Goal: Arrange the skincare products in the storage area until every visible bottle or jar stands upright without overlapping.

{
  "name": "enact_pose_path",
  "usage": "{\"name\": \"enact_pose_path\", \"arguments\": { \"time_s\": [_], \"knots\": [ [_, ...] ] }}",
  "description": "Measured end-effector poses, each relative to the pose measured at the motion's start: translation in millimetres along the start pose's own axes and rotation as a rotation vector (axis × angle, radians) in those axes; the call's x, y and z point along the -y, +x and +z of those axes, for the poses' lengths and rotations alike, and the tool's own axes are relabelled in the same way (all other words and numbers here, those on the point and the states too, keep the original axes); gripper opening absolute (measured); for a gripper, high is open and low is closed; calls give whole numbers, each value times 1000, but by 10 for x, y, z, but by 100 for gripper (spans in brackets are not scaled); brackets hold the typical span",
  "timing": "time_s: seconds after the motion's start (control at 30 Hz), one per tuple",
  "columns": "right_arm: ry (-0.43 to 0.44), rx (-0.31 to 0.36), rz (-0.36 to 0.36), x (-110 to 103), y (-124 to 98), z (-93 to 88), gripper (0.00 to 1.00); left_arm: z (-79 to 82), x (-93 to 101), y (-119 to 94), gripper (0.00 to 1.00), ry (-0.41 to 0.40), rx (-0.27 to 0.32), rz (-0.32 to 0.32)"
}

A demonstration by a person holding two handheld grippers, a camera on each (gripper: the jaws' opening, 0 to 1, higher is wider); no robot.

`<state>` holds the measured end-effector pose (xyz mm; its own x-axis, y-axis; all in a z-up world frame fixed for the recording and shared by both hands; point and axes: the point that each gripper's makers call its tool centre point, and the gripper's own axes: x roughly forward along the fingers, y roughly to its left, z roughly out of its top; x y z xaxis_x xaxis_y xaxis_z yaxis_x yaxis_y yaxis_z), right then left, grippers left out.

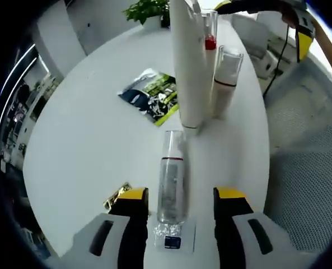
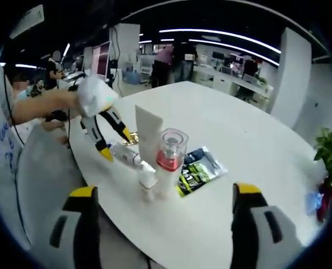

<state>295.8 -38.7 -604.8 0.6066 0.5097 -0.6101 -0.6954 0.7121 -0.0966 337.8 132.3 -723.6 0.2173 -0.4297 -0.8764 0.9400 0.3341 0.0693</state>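
Note:
A clear bottle (image 1: 172, 182) with a thin red band lies on its side on the white table (image 1: 82, 140). My left gripper (image 1: 181, 197) is open, one jaw on each side of the bottle's lower end, not closed on it. Beyond it a tall white tube (image 1: 188, 61), a red-topped clear bottle (image 1: 210, 40) and a beige bottle with a clear cap (image 1: 225, 78) stand upright, close together. In the right gripper view the lying bottle (image 2: 124, 152), white tube (image 2: 148, 130), red-topped bottle (image 2: 169, 157) and small bottle (image 2: 148, 180) sit ahead of my open right gripper (image 2: 164, 195), which holds nothing.
A green-and-black sachet (image 1: 152, 95) lies flat left of the tube, and a gold foil piece (image 1: 116, 196) sits by my left jaw. A potted plant (image 1: 149, 11) stands at the far edge. The table edge (image 2: 126, 224) runs close to my right jaws. People stand in the office behind.

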Motion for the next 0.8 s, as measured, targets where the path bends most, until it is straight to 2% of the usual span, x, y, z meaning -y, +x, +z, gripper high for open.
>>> {"name": "enact_pose_path", "arguments": {
  "time_s": [0.27,0.63,0.8],
  "knots": [
    [9,-4,-1,-9,1,-28,100,36,-10,91,35,-15,-2,-22],
    [25,-9,-13,3,-29,-87,100,-2,-34,209,31,3,-37,-35],
    [31,-12,-20,16,-42,-105,100,-5,-53,245,29,-18,-42,-44]
  ]
}}
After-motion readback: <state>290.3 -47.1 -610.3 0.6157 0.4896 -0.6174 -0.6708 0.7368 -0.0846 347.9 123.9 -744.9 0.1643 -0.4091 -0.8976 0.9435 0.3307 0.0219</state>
